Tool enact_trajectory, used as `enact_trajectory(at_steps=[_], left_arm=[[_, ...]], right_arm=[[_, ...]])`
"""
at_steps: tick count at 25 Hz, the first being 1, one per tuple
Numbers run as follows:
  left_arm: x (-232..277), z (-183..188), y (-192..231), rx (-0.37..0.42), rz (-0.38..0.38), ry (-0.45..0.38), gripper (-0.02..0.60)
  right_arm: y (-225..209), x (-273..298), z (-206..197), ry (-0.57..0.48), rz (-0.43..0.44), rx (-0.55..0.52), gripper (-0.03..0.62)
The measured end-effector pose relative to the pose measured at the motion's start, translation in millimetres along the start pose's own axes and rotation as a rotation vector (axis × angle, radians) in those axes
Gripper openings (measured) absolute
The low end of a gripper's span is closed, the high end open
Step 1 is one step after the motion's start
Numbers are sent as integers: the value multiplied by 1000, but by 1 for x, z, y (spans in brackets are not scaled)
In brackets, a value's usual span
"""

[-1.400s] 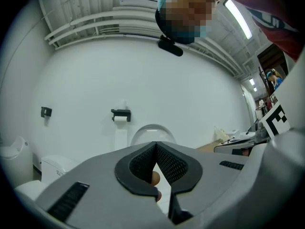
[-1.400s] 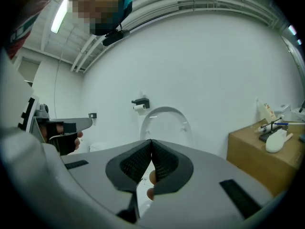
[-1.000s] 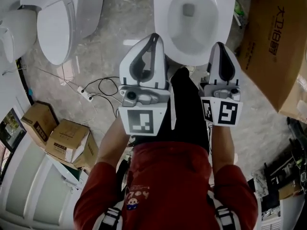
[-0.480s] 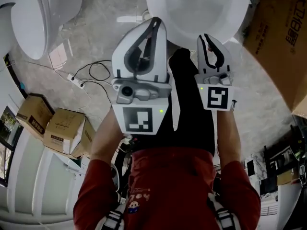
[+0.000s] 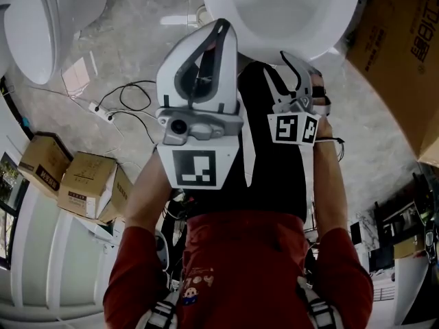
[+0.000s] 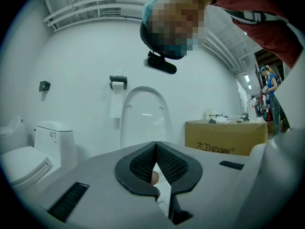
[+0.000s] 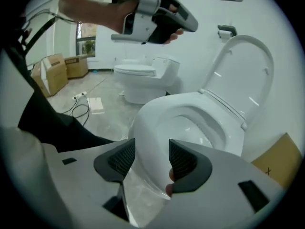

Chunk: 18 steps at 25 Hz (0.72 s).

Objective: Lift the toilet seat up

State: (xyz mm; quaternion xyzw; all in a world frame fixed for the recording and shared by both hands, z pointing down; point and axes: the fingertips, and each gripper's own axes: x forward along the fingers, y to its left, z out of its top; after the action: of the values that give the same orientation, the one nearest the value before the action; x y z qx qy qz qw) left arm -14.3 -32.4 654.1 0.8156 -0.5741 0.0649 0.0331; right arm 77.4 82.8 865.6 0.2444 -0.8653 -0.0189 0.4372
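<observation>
The white toilet (image 5: pixel 281 12) lies at the top of the head view. In the right gripper view its lid (image 7: pixel 245 70) stands raised and the seat (image 7: pixel 159 111) lies flat on the bowl. My right gripper (image 7: pixel 152 143) points down at the front of the seat; its jaws have just been opening and stand open, with the front rim showing in the gap and no pad pressing on it. In the head view the right gripper (image 5: pixel 296 70) hangs just under the bowl's front edge. My left gripper (image 5: pixel 221 25) is held higher beside it, shut (image 6: pixel 155 145) with nothing between its pads.
A second toilet (image 5: pixel 41 19) stands at the upper left. A big cardboard box (image 5: pixel 398 53) is close on the right of the toilet. Smaller boxes (image 5: pixel 82 190) sit at the left. A power strip with cable (image 5: pixel 103 112) lies on the floor.
The right gripper has dropped, rolled and tipped downward, and its jaws have gone from shut to open. The left gripper sank a little. The toilet has slid toward the top of the view.
</observation>
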Motion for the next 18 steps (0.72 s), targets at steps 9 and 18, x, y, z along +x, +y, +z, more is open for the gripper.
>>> enact_trajectory(at_steps=[9,18], left_arm=[[-4,-9,-6,-10,-9,13,9],[-5,-11,-8,-23,-20,15,9]], right_arm=[[11,18,-22,96,-13,-201,238],[10,18,-21,112,-48,-242,238]])
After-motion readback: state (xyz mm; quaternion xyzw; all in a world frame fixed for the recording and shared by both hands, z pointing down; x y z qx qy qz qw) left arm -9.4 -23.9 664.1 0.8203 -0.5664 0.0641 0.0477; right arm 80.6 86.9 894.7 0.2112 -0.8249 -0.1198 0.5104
